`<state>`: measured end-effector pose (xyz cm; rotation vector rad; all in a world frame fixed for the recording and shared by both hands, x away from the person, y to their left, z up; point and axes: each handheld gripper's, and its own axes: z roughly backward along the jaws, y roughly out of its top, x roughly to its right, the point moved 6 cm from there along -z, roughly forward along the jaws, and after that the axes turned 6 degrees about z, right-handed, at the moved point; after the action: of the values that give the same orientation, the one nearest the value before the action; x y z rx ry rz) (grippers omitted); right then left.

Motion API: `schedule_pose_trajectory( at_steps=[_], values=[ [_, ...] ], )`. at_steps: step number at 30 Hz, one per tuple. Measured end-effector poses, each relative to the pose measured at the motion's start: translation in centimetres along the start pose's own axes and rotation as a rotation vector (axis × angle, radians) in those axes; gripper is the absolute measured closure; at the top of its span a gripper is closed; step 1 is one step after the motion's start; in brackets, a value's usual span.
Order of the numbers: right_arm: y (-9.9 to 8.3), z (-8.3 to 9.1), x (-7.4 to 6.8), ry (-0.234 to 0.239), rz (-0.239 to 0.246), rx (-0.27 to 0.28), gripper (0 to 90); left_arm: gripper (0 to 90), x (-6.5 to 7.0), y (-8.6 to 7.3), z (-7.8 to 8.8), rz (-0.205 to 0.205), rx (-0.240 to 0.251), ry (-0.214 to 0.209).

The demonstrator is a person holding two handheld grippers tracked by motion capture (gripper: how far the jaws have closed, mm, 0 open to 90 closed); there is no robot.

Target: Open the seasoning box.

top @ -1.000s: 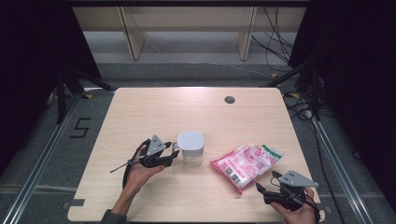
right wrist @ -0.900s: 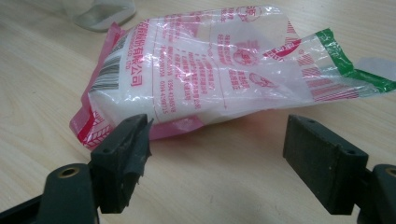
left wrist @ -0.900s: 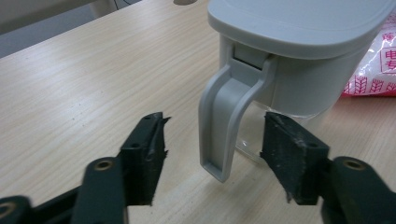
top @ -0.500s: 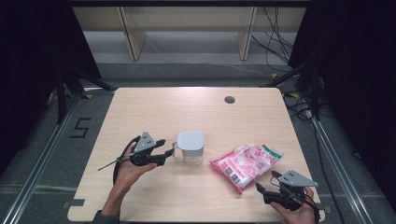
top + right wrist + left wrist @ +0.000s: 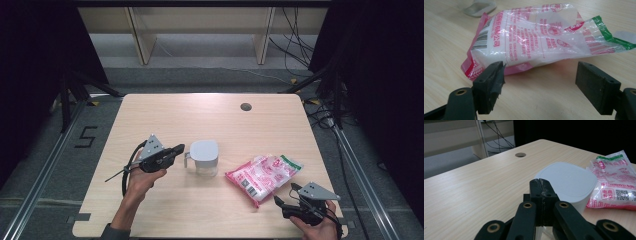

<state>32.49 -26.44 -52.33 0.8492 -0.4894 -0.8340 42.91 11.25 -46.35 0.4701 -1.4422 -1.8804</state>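
— Black jaws, left gripper (image 5: 541, 185): status?
— Pressed together, nothing between them; they have just been closing. Tips just beside the handle of the lidded cup (image 5: 204, 157), apart from it.
— Right gripper (image 5: 539, 83)?
— Jaws spread wide, empty, aimed at the pink-and-white plastic bag (image 5: 541, 37), near its sealed edge, not touching.
— Cup, description?
— Clear body, pale grey rounded-square lid, small handle facing the left gripper. Upright, mid-table.
— Bag?
— Flat, crinkled, red print, green strip at one end; right of the cup, apart.
— Room?
— Wooden table (image 5: 175, 112): far half bare except a cable hole (image 5: 245, 106). Right hand (image 5: 315, 225) at the near edge.
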Motion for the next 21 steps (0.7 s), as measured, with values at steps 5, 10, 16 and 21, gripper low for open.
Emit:
schedule_pose_trajectory(
  at_steps=[5, 10, 16, 21],
  values=[
    [0.0, 0.0, 0.1, -0.008, 0.005, 0.0, 23.9, 89.4, 0.5, 0.0, -1.1, -0.007, -0.009, -0.031],
    [0.1, 0.0, 0.1, -0.018, 0.006, 0.004, 23.9, 89.3, 0.6, 0.1, -1.5, -0.005, -0.016, -0.032],
    [0.5, 0.0, -0.3, 0.009, 0.007, 0.027, 23.8, 88.7, 0.5, 0.0, -1.6, -0.002, -0.02, -0.035],
    [1.3, -0.2, -0.6, 0.008, 0.033, 0.042, 26.0, 88.3, 0.5, -0.1, -1.5, -0.001, -0.022, -0.044]
  ],
)
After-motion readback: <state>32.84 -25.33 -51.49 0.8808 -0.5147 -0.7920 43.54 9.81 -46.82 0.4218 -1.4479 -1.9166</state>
